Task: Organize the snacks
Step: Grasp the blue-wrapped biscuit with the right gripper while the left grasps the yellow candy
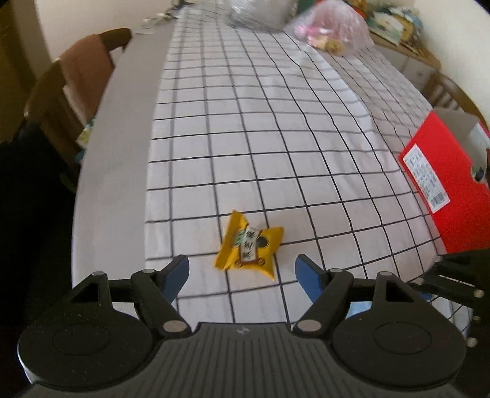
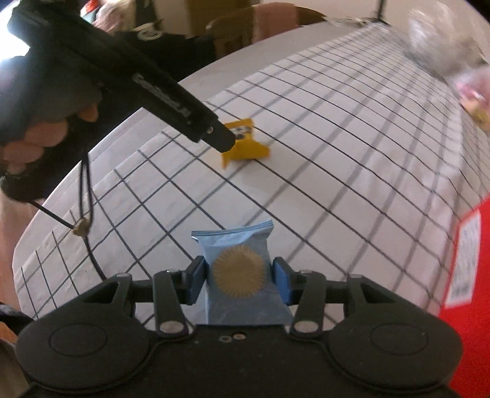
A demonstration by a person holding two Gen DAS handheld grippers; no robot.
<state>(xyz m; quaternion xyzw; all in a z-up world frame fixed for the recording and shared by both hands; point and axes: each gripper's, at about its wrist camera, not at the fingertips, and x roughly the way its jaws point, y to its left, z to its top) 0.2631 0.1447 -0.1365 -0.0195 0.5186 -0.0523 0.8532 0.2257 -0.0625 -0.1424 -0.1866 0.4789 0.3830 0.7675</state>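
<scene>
Nearest the right wrist camera, a light-blue foil snack packet with a gold sunburst seal [image 2: 237, 275] stands upright between the blue pads of the right gripper [image 2: 238, 279], whose jaws are clamped on its two sides. The packet is carried above the near edge of the white black-grid tablecloth [image 2: 337, 171], clear of the cloth.

In the left wrist view, the left gripper [image 1: 242, 274] hovers with its jaws spread wide and nothing between them. A small yellow crinkled candy wrapper with a printed label [image 1: 249, 245] lies flat on the tablecloth just ahead of the gap, toward the cloth's near-left part. The red cardboard box with a white printed label [image 1: 441, 180] stands at the right edge of the cloth. A pink plastic bag of sweets [image 1: 332, 29] lies at the far edge.

Judged step: the left gripper is closing in on the yellow wrapper while the right holds its packet for the box. To do it well, the left gripper should descend until both pads flank the wrapper's raised middle, then pinch lightly, since the thin wrapper may slide on the cloth.

Pose: seen from the right wrist camera, the left gripper slants downward from the upper left, held in a bare fist, its tip just above the wrapper.
</scene>
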